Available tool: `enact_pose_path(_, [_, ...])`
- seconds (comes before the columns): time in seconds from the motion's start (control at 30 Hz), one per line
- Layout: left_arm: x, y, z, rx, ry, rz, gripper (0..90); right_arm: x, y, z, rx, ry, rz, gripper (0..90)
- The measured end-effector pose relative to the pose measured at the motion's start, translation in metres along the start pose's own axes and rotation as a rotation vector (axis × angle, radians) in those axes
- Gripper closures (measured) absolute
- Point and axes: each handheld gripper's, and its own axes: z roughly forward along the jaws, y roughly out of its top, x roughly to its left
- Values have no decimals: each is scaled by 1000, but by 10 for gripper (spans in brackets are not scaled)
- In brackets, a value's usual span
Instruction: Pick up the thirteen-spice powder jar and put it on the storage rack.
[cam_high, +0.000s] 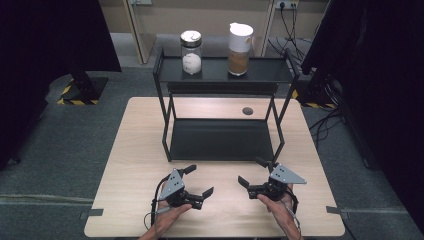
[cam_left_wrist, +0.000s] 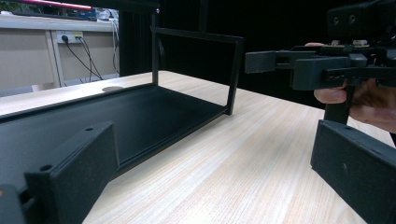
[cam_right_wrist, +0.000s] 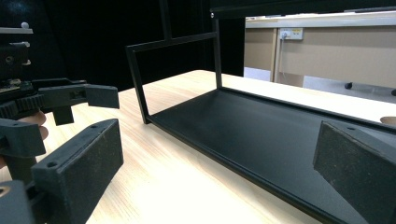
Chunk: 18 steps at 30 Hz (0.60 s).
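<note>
High view: even overhead light, tabletop (cam_high: 140, 150) bright, soft short shadows under black rack (cam_high: 222, 75); dark curtains left and right nearly featureless. Slight softness overall, low resolution. Both gripper views: near jaws blurred, wood grain sharp mid-distance, far background black and underexposed; pale glare on far wall (cam_right_wrist: 327, 51), sheen on rack's lower shelf (cam_left_wrist: 140, 116).
</note>
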Motion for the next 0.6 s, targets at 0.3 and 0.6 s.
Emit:
enact_pose_path(0.3, [-1,0,0,-1,1,3,5,0,-2,-1,1,0,-2,18])
enact_pose_path(0.6, [-1,0,-1,-3,7,6,5,0,-2,-2,-1,-8,9,18])
